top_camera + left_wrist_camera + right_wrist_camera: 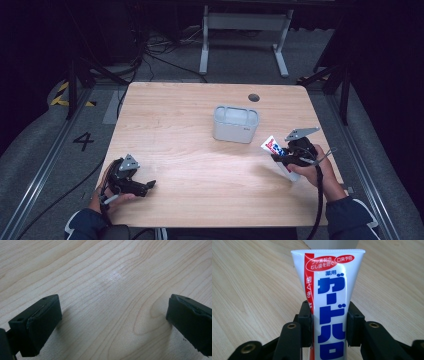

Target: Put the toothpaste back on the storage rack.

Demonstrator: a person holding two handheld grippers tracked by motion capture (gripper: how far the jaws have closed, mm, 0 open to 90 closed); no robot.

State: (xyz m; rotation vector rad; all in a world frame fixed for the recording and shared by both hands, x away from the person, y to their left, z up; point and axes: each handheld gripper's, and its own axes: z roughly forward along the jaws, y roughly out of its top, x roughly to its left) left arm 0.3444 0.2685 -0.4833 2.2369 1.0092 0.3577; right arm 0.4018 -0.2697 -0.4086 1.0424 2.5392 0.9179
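A white toothpaste tube (329,292) with blue and red print is clamped between the black jaws of my right gripper (329,325). In the high view the tube (273,146) points up and left from the right gripper (287,159) at the table's right side, a little to the right of a white open-topped holder (235,124). My left gripper (148,185) rests near the front left corner, held by a hand. Its jaws stand wide apart over bare wood, with nothing between them (113,315).
The light wooden table (190,150) has a dark round hole (254,97) near its far edge. Beyond it lie a dark floor with cables and a white desk frame (245,30). A painted 4 (83,141) marks the floor at the left.
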